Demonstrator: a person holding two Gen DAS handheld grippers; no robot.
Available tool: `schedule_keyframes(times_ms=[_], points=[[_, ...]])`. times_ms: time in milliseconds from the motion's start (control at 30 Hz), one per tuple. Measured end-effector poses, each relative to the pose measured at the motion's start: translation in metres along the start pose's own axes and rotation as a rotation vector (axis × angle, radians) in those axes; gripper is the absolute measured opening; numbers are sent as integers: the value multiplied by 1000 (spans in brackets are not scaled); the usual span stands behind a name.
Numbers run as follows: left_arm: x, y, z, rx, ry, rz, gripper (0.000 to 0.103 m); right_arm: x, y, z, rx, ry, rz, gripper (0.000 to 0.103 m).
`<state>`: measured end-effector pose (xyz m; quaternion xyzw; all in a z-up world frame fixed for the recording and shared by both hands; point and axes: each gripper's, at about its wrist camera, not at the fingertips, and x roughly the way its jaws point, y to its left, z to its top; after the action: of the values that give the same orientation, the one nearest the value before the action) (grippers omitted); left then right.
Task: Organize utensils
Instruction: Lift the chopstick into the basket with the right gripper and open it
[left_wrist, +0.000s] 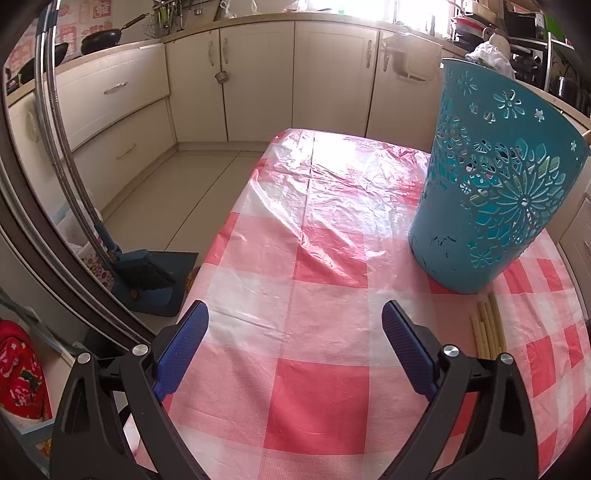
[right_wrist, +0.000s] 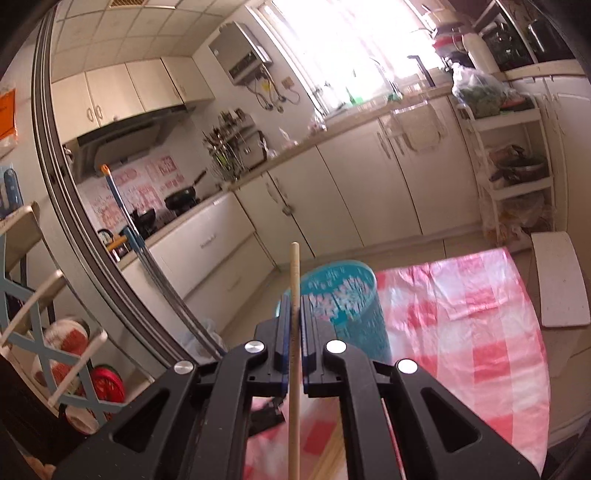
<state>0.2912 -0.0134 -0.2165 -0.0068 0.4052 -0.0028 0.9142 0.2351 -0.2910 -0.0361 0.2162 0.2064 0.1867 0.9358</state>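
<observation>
Table (left_wrist: 314, 258) covered in a red-and-white checked plastic cloth, standing in a kitchen with cream cabinets (left_wrist: 258, 74) along the walls.

Teal basket (left_wrist: 495, 184), cut-out flower pattern, stands upright near the table's right edge. In the right wrist view the same basket (right_wrist: 343, 295) is seen from above, open mouth up, just beyond the fingertips.

Left gripper (left_wrist: 295, 317): jaws spread wide, blue pads bare, nothing between them. It hangs over the near part of the table, pointed down at the cloth.

Right gripper (right_wrist: 294, 306): jaws pinched narrow on a single chopstick (right_wrist: 294, 269). The stick runs between the pads, its tip standing out past the fingertips, its other end running down under the gripper out of frame. It is clear of the cloth, lifted over the table.

Bundle of pale chopsticks (left_wrist: 487, 325) lies flat on the cloth near the right edge, just in front of the basket's base, partly hidden by the left gripper's right jaw.

Broom and dustpan (left_wrist: 147, 273) lean by the door frame on the floor, left of the table.
</observation>
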Motion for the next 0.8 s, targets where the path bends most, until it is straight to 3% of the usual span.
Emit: schedule_keyframes(times_ms=[133, 367, 567, 800], points=[[0, 0, 0, 10, -2, 2, 91, 22, 19, 38, -6, -140, -10, 6], [-3, 1, 0, 12, -11, -3, 91, 88, 23, 61, -6, -266, -159, 6], [-3, 2, -1, 3, -10, -3, 91, 122, 7, 48, -16, -213, -258, 6], [-4, 0, -2, 9, -27, -3, 91, 123, 19, 19, -123, -113, -268, 6]])
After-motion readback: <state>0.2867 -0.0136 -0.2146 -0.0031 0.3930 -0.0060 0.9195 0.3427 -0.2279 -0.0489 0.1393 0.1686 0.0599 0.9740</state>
